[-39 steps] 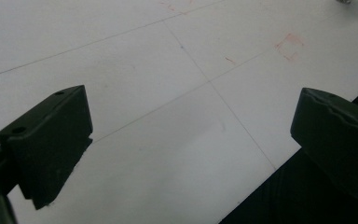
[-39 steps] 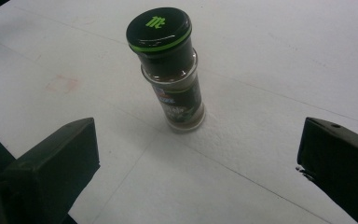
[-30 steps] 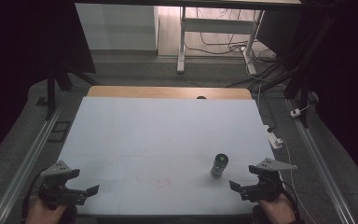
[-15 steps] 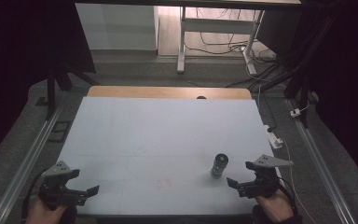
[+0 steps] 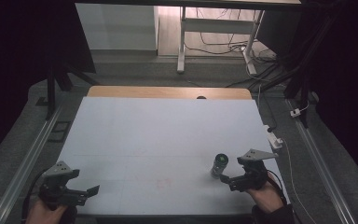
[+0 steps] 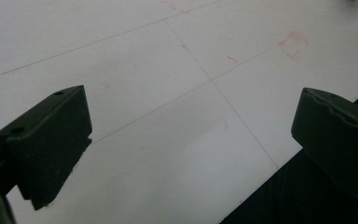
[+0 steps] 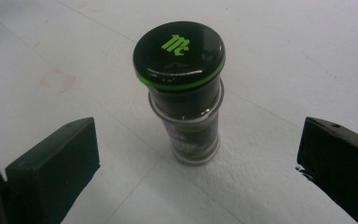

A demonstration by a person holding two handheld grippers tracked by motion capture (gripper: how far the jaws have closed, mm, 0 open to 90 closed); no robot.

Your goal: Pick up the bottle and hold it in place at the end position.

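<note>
On the table (image 5: 158, 135), the upright spice jar (image 7: 184, 93) was found ungrasped, framed by the right gripper's (image 5: 230, 179) open jaws, while the left gripper (image 5: 86, 193) was held open, idle.

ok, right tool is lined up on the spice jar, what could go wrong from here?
1. The spice jar is tall and narrow with a wider cap; if one jaw of the right tool touches first, it may tip.
2. It has glossy sides, so a grip high near the cap could slip.
3. It stands near the table's front right area; a knocked jar might roll off the edge. The left tool is far away, open, and could not catch it.
</note>
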